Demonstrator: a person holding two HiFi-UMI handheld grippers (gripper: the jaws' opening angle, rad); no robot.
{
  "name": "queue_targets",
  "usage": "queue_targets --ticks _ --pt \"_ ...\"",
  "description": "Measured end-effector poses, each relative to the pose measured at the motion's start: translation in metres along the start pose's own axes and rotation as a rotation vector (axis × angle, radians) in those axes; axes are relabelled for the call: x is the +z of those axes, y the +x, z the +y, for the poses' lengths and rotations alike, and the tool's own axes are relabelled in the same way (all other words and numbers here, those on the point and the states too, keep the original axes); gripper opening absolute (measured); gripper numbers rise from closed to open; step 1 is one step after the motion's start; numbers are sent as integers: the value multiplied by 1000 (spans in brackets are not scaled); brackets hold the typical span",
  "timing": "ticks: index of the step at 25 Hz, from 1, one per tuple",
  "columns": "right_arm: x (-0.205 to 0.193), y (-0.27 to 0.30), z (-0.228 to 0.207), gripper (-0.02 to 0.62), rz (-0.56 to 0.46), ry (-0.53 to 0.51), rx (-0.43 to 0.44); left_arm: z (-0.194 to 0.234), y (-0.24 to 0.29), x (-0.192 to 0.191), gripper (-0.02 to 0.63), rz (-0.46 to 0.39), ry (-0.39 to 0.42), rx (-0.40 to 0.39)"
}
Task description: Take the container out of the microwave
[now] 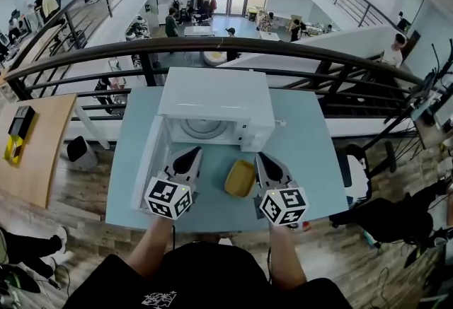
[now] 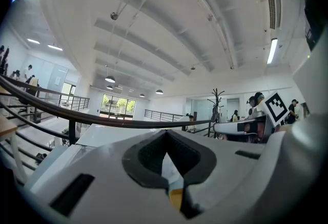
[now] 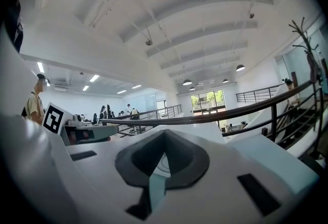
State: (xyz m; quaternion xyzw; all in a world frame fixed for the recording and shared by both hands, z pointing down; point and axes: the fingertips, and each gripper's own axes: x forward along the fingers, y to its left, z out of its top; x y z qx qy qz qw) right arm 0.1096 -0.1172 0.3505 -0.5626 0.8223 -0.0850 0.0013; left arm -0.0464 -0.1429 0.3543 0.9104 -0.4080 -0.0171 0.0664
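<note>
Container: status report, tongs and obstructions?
Both shut, empty: left tongs, right tongs. The yellow container is out, on the table between them. The microwave door hangs open; nothing blocking.

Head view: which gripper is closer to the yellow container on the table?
The right gripper: the yellow container lies right beside it, while the left gripper sits farther off, in front of the open microwave.

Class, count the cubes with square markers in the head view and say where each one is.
2. One cube rides on the left gripper, before the open microwave; the other on the right gripper, beside the yellow container. None looks hidden.
</note>
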Motion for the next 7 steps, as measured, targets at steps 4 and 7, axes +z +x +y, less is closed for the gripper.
queue_targets --ticks 4,7 --pt "-1 -2 1 6 8 -3 -7 -3 0 2 6 -2 0 -10" --pt "-1 -3 2 6 12 -9 -8 -5 0 3 6 -4 -1 -16"
